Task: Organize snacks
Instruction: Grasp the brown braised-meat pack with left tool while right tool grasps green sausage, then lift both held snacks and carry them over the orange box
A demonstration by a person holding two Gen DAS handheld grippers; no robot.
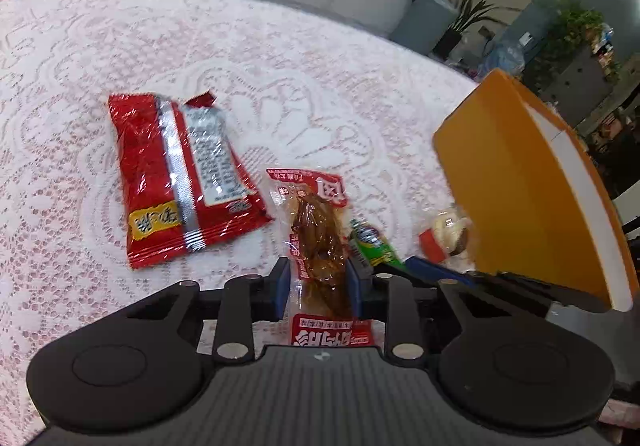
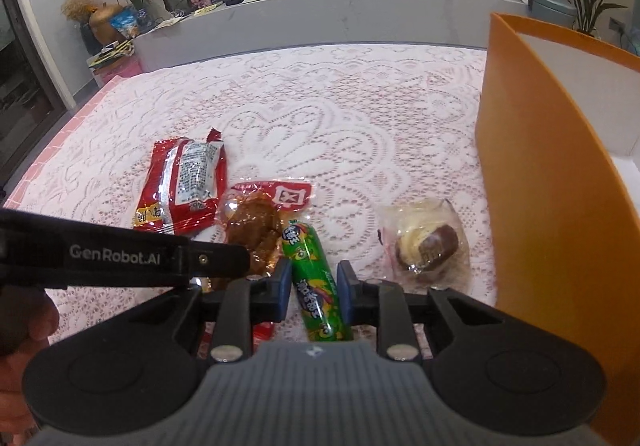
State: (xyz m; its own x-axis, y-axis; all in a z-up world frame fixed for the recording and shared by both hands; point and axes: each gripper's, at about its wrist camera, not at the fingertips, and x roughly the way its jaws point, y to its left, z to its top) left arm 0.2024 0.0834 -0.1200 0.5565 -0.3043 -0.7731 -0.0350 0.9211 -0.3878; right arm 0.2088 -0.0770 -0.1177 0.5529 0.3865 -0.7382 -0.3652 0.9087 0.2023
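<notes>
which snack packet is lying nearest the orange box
The clear-wrapped pastry, lying just left of the orange box. The green tube, brown meat packet and red packet all lie farther left.

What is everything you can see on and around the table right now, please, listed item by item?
Large snack packet: one, red, left on the lace cloth.
Meat snack pack: one, clear with red ends, between the left gripper's pads.
Sausage stick: one, green, between the right gripper's pads.
Wrapped pastry: one, cream and brown, beside the box.
Box: one, orange, right edge.
Tablecloth: one, white lace over pink.
Left gripper: black, blue pads, closed on the meat snack pack.
Right gripper: black, closed on the sausage stick.
</notes>
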